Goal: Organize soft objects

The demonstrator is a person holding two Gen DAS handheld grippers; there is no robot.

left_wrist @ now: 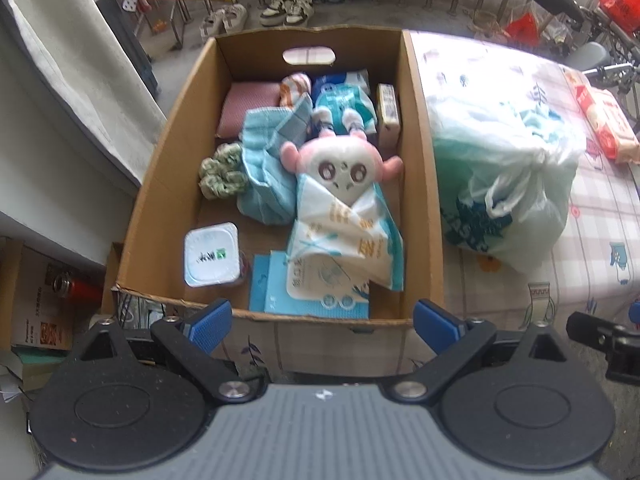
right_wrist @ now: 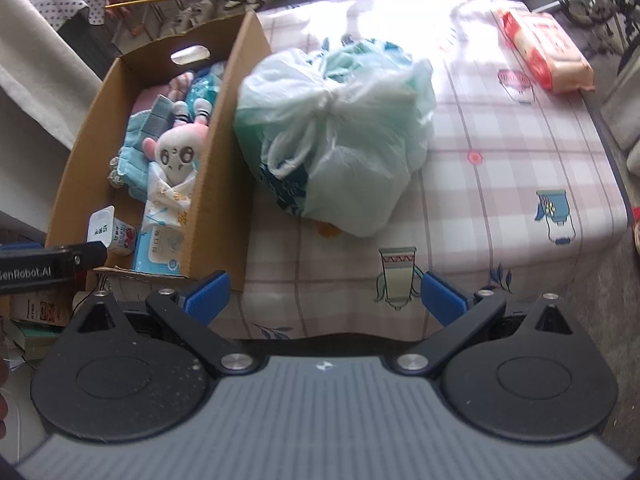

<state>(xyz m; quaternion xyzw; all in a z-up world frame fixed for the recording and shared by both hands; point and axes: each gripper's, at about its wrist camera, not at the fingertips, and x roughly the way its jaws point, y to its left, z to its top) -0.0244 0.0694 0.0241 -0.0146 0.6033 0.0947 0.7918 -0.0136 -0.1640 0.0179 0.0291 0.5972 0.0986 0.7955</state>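
Your right hand-held gripper [right_wrist: 324,294], released and empty, is nearer the tied plastic bag [right_wrist: 336,136] lying beside the cardboard box [right_wrist: 224,184], straight ahead.

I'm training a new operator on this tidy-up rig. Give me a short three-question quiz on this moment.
1. True or false: the pink plush doll lies inside the cardboard box.
2. Which is outside the box? A) tied plastic bag B) yogurt cup C) green scrunchie
3. What state are the left gripper and right gripper in?

Key: 1 true; 2 A; 3 both open, holding nothing.
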